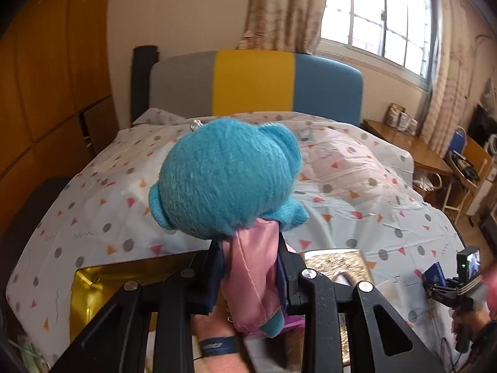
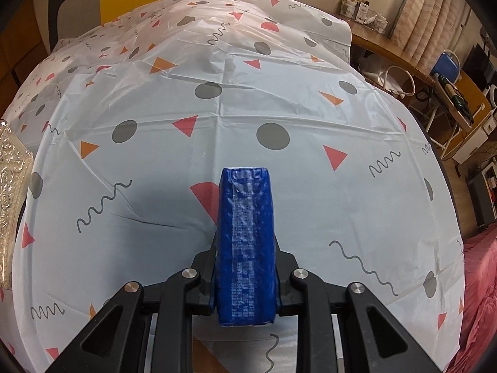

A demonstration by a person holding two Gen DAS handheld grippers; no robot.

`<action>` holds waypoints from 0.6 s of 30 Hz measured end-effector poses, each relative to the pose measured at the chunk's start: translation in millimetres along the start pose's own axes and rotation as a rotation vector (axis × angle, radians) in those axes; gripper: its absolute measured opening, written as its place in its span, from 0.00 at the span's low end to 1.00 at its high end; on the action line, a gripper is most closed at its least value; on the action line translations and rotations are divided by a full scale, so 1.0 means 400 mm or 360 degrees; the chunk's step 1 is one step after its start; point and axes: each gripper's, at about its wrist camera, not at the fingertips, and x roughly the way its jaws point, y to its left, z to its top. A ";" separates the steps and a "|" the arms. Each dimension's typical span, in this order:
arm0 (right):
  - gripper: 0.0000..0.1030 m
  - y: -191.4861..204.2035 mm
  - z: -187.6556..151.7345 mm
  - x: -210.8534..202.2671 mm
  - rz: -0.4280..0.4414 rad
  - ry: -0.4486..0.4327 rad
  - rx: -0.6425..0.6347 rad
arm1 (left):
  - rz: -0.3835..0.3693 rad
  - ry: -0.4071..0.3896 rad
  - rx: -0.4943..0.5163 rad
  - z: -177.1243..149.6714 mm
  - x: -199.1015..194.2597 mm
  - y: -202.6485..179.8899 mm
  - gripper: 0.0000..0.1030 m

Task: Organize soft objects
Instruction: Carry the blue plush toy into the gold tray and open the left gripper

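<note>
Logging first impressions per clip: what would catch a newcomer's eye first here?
A fuzzy blue plush toy fills the left view, clamped by its pink cloth in the left tongs. In the right view, the right tongs grip a dark blue packet above the patterned bedspread.

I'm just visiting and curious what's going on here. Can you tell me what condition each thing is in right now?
Left gripper: shut on the blue plush toy.
Blue plush toy: held up above the bed, pink cloth hanging from it.
Right gripper: shut on the blue packet.
Blue packet: clamped on edge between the jaws.
Patterned sheet: spread over the bed, creased.
Curtain: drawn aside.
</note>
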 end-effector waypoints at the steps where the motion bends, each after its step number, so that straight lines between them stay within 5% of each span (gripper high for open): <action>1: 0.23 0.002 -0.001 0.000 -0.0005 -0.0003 -0.0010 | 0.0019 -0.0001 -0.0032 -0.013 -0.008 0.028 0.29; 18: 0.23 0.030 0.009 -0.005 -0.0133 0.0127 0.0019 | 0.0152 -0.0002 -0.0203 -0.189 -0.098 0.215 0.30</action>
